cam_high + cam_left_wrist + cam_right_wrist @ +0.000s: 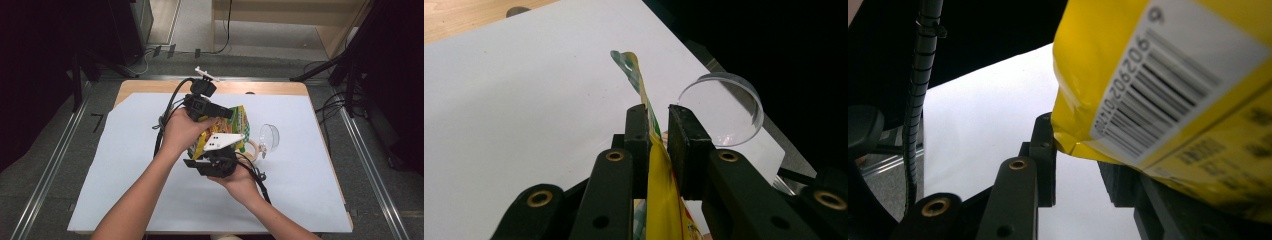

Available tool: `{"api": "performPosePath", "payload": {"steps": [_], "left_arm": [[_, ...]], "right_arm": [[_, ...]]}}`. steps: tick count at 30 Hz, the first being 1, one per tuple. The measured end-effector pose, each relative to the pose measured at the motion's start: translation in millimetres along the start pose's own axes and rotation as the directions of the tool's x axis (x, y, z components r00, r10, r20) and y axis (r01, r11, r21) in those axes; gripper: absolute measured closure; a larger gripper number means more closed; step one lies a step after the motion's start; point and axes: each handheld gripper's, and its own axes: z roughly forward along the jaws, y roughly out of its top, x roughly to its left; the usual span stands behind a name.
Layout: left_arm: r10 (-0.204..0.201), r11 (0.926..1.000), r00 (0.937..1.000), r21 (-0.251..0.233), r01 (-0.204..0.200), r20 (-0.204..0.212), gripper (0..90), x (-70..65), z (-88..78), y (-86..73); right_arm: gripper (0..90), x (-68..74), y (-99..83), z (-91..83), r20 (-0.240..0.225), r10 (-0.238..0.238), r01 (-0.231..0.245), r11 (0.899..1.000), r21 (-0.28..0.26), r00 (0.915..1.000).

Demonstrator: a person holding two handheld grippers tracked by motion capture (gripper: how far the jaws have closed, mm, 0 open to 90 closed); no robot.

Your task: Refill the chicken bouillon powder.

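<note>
A crinkly yellow plastic snack bag with a green-printed top and a barcode label hangs above the middle of the white-covered counter. The left hand-held gripper pinches its upper edge tight; the right hand-held gripper is narrowly parted around its lower corner, grip unclear. A clear plastic cup lies just beside, toward the right edge

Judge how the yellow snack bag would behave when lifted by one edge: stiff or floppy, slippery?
Probably floppy: the yellow snack bag is thin film, its top edge pinched flat in the left claw. Likely slippery: its glossy skin shines and creases by the barcode. It looks light, so it may swing.
</note>
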Motion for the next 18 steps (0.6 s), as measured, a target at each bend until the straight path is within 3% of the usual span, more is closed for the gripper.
{"api": "performPosePath", "payload": {"steps": [18], "left_arm": [[0.006, 1.0, 1.0, 0.007, -0.006, 0.001, 79.4, -2.7, 0.7, -1.0]], "right_arm": [[71.9, 2.3, -1.5, -1.7, -0.001, -0.001, 0.001, 1.0, 0.0, 1.0]]}}
